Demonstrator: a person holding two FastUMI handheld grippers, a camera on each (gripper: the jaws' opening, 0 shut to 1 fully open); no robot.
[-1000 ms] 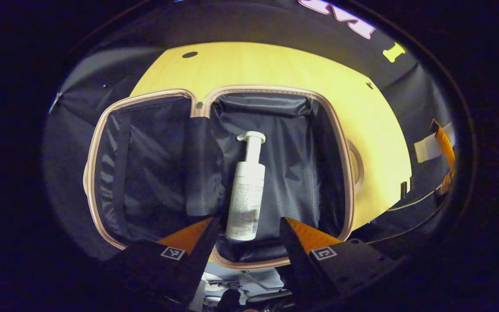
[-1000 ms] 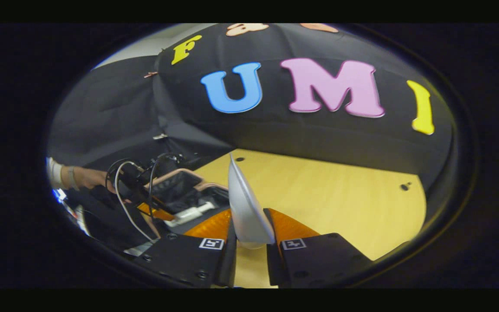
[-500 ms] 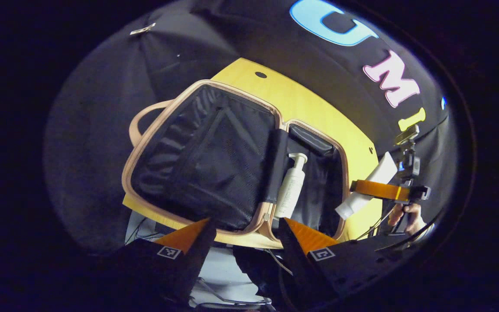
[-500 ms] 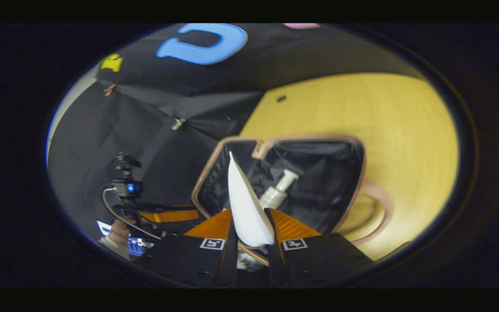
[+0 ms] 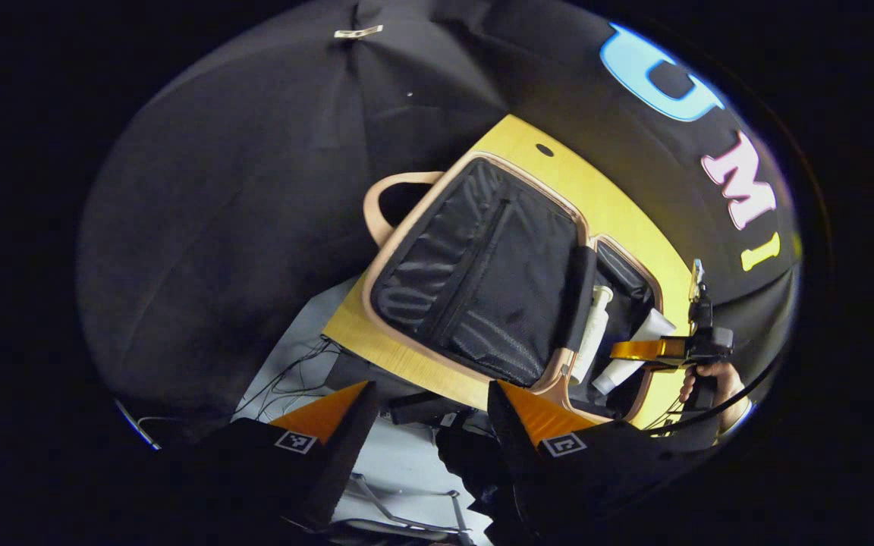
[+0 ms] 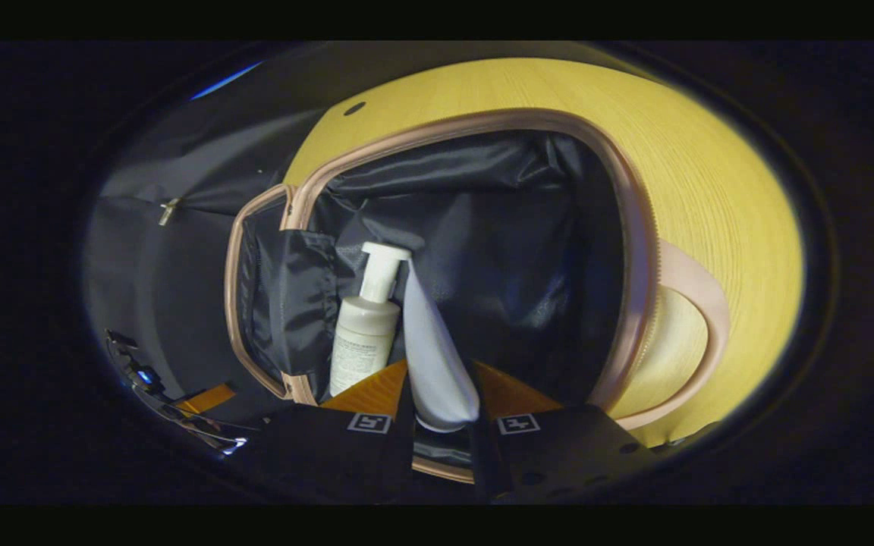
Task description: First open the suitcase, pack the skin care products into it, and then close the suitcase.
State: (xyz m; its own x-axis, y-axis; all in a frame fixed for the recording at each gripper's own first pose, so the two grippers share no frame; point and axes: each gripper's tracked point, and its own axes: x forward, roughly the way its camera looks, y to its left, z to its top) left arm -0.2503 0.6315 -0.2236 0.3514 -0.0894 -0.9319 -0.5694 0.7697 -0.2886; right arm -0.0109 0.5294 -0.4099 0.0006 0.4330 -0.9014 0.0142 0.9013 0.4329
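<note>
The right gripper (image 6: 441,413) has its two fingers pressed on the lower part of a white soft plastic tube (image 6: 431,356), and it holds this tube over the open beige suitcase with black fabric lining (image 6: 638,250). The tube points into the deeper half of the suitcase. Just beside the tube, on the side of the hinge, a white pump bottle (image 6: 363,330) lies on the lining of the same half.

The left gripper (image 5: 425,398) has its fingers spread apart with nothing between them. It is off the near edge of the suitcase (image 5: 399,250), beyond the edge of the yellow wooden table (image 5: 596,205) on which the suitcase lies flat. From there the bottle (image 5: 592,334) and the tube (image 5: 634,356) are seen in the far half, with the right gripper (image 5: 646,349) and the hand (image 5: 710,379) holding it.
</note>
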